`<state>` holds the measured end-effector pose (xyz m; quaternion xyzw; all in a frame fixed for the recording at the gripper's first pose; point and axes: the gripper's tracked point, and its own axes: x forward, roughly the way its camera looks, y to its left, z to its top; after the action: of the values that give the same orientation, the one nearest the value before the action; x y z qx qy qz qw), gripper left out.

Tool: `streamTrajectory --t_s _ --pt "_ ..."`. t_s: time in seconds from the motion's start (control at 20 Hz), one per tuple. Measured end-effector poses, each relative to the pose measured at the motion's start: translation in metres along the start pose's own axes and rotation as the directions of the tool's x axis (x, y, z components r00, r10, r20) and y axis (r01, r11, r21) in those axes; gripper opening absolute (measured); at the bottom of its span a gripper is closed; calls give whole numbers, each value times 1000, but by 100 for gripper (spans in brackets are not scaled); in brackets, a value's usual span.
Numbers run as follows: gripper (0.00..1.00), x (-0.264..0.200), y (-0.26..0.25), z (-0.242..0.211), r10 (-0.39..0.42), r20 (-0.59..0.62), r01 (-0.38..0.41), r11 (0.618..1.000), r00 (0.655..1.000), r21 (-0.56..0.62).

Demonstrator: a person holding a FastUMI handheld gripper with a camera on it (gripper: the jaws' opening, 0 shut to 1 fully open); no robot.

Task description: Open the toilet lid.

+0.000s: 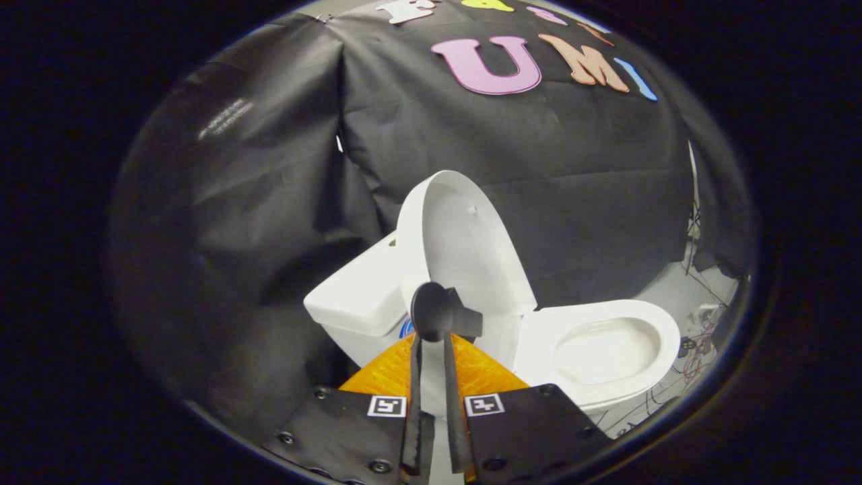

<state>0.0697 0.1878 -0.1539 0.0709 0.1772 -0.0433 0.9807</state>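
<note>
Gripper view, tool [432,316] fingers nearly closed, touching raised toilet lid [465,249] edge

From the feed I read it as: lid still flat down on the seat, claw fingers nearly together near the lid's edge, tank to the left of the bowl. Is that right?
Not quite. The gripper view shows the toilet lid raised, standing upright against the tank, with the seat and bowl exposed. The rest holds: the claw has its fingers nearly together at the lid's lower edge, and the tank sits left of the bowl.

Tongs [431,316] hide lid's [465,249] lower edge; grip unclear
</note>
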Motion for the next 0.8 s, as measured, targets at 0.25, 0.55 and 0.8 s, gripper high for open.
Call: streamTrajectory --t_s 0.25,0.55,0.8 --pt "22 -26 -11 -22 41 -15 -42 996 999 -74" --pt "72 -75 -77 -16 -39 29 42 993 999 -106" --pt "99 -126 -102 27 -30 148 43 995 988 -91"
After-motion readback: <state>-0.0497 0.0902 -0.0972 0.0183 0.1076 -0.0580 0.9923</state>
